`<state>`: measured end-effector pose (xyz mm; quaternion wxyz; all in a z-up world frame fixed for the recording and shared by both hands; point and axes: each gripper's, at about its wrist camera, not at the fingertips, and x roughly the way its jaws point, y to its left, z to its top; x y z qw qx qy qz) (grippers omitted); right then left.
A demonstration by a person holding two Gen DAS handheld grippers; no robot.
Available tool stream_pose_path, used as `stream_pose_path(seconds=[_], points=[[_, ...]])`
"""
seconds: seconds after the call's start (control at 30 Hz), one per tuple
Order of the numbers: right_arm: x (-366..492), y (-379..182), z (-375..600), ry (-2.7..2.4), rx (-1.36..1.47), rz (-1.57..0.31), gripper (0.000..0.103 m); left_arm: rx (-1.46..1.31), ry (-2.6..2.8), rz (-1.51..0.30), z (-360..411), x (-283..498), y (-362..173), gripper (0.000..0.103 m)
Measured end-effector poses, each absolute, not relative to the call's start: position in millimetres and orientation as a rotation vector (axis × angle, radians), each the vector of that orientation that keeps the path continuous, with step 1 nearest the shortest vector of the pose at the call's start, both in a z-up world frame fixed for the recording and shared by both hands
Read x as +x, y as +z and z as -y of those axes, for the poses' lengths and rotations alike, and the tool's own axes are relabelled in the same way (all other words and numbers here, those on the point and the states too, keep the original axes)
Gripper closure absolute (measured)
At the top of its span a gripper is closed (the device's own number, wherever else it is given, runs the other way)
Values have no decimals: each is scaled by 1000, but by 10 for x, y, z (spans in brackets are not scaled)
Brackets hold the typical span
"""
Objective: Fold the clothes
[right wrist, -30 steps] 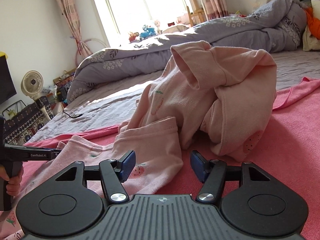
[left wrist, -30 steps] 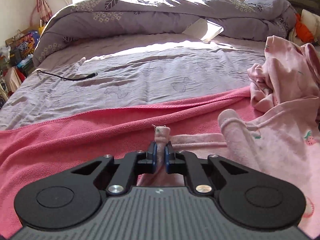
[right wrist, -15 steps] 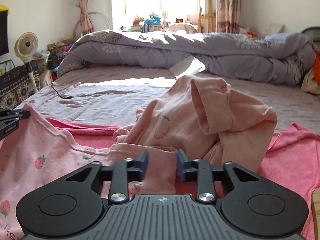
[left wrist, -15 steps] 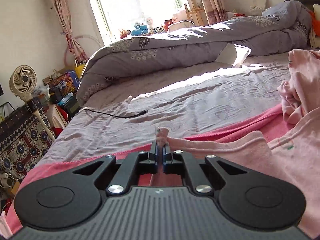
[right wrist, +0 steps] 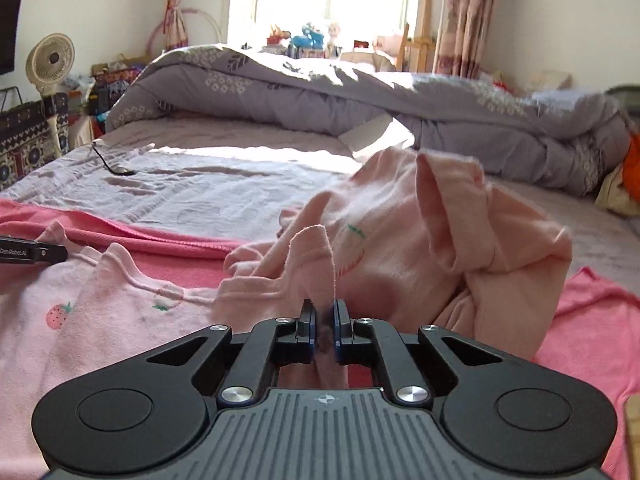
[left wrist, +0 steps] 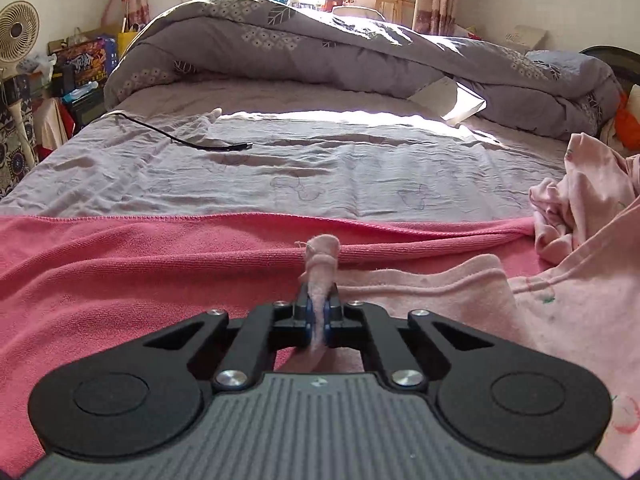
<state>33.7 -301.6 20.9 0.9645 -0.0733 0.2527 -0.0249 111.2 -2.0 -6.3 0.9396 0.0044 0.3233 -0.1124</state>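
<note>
Pink cotton fills both views. Left wrist view: your left tongs are clenched on a bunched corner of the pale pink strawberry shirt, which lies lower right on the pink towel. Right wrist view: your right tongs pinch a raised fold of that shirt at centre frame; the left tongs show at the left edge.

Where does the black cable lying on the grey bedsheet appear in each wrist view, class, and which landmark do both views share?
Left wrist view: black cable lies upper left of centre on the grey bedsheet.
Right wrist view: black cable sits far left, mid-height.
Shared landmark: rolled grey duvet behind it.
</note>
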Motion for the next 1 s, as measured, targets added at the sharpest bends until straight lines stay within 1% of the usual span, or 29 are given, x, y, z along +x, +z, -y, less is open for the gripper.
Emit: stream_pose_path(seconds=[0.13,0.3,0.4,0.47,0.53,0.6,0.63,0.73,0.83,0.9,0.93,0.97,1.0], points=[[283,398,2875,-84,-320,-390,93,-28,-205,-553,-116,1057,185,101],[475,458,2837,-104,-369,-346,94,-15,-127,-403,-271,1136,544,101],[771,434,2806,-141,-410,-332,94,72,-85,-491,-224,1390,266,101],[1000,360,2839,-153,-400,-362,95,131,-57,-550,-193,1559,80,101],[1228,189,2854,-144,-381,-420,95,190,-28,-608,-161,1728,-106,99],[1351,-28,2794,-140,-424,-442,95,248,0,-662,-130,1893,-284,98],[1402,-139,2757,-138,-452,-449,95,255,4,-635,-106,1899,-249,98],[1525,-479,2680,-147,-522,-466,94,337,36,-636,5,1936,-297,98],[1654,-577,2636,-154,-595,-471,93,419,69,-636,116,1973,-344,98],[1678,-685,2533,-181,-703,-463,92,496,90,-639,207,1977,-364,98],[1663,-725,2463,-200,-761,-456,92,553,86,-649,257,1979,-349,96],[1639,-708,2427,-217,-786,-458,90,586,75,-667,277,1979,-300,92],[1610,-669,2406,-234,-797,-463,80,589,70,-687,265,1985,-219,77]])
